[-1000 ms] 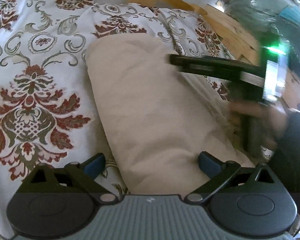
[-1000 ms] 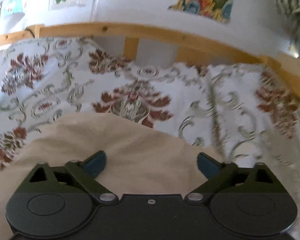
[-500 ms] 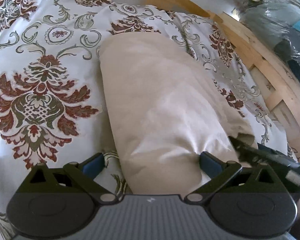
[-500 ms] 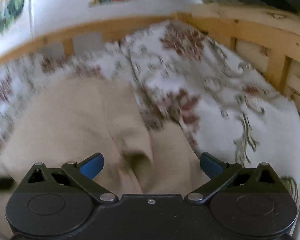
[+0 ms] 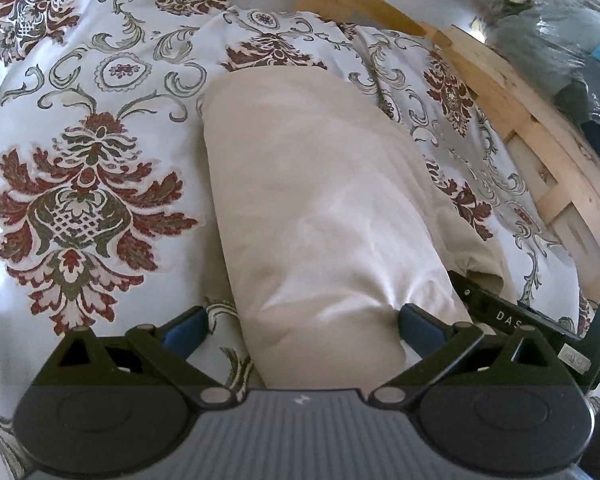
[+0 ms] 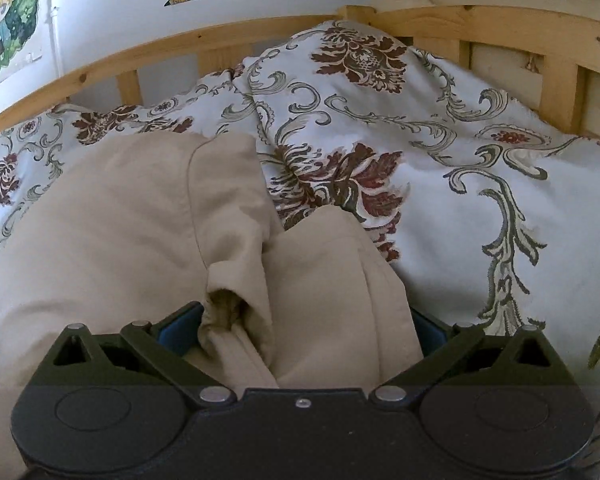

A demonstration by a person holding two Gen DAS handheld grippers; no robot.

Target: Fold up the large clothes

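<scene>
While the beige garment (image 5: 324, 208) lay folded on the floral bedspread (image 5: 80, 184), the left gripper (image 5: 300, 326) and right gripper (image 6: 300, 326) both straddled its near end, jaws spread; wooden bed frame (image 6: 500, 20) stood beyond.

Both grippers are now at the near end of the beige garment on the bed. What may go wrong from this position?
1. The right gripper straddles bunched layers of the beige garment; closing may catch only some, spoiling the fold.
2. The left gripper is open with one finger over the floral bedcover; it may pinch that too.
3. The grippers sit close together and may collide.
</scene>
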